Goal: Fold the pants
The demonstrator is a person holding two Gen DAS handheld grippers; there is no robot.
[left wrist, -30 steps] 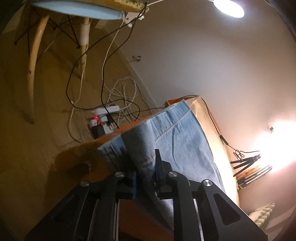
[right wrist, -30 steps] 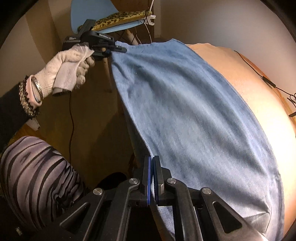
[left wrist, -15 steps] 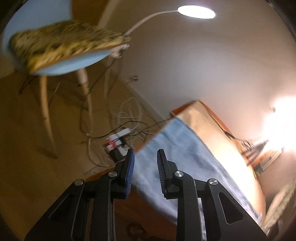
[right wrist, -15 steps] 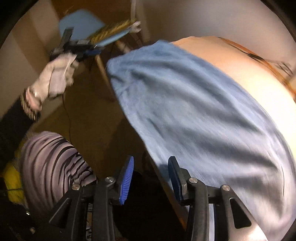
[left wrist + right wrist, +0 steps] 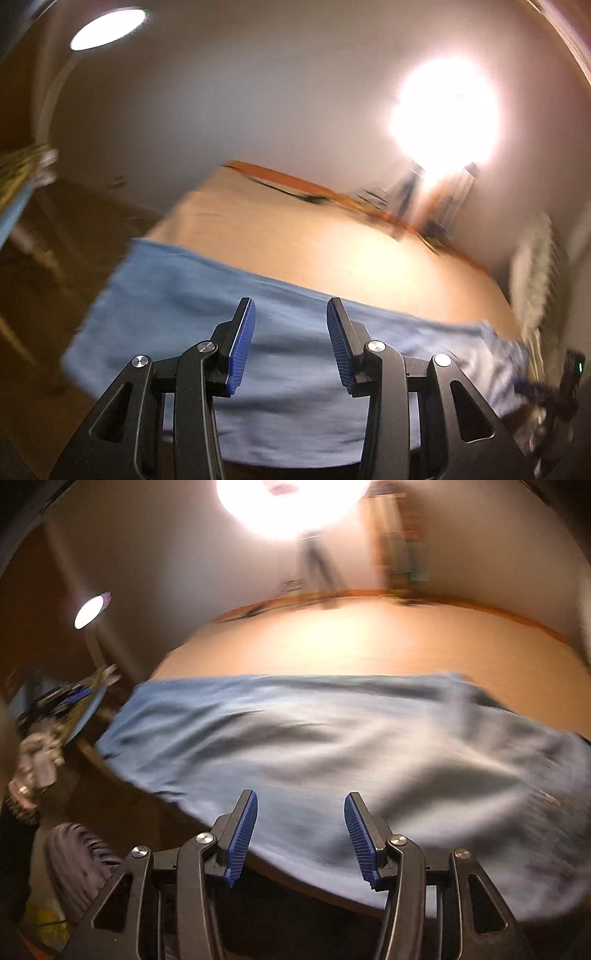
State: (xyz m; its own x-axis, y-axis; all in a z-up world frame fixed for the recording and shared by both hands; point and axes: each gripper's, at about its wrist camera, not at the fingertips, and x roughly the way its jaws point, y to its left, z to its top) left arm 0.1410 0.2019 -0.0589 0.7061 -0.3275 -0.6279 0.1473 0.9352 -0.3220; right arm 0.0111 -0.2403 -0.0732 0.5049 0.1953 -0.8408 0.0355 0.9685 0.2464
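Note:
The light blue denim pants (image 5: pixel 177 306) lie folded flat along the near edge of the orange-covered bed (image 5: pixel 332 254). They also fill the middle of the right wrist view (image 5: pixel 332 746). My left gripper (image 5: pixel 290 343) is open and empty, just above the pants' near edge. My right gripper (image 5: pixel 300 830) is open and empty, over the near edge of the pants. The left gripper and its gloved hand show at the far left of the right wrist view (image 5: pixel 62 698). Both views are motion blurred.
A bright lamp on a tripod (image 5: pixel 443 110) stands behind the bed, and a round desk lamp (image 5: pixel 107 24) is at the upper left. A striped pillow (image 5: pixel 535 273) is at the bed's right end. A blue chair (image 5: pixel 14 206) stands on the wooden floor at left.
Both grippers were shut on the pants' edge one second ago. They have let go, opened wide and swung round toward the bed. The pants now lie flat.

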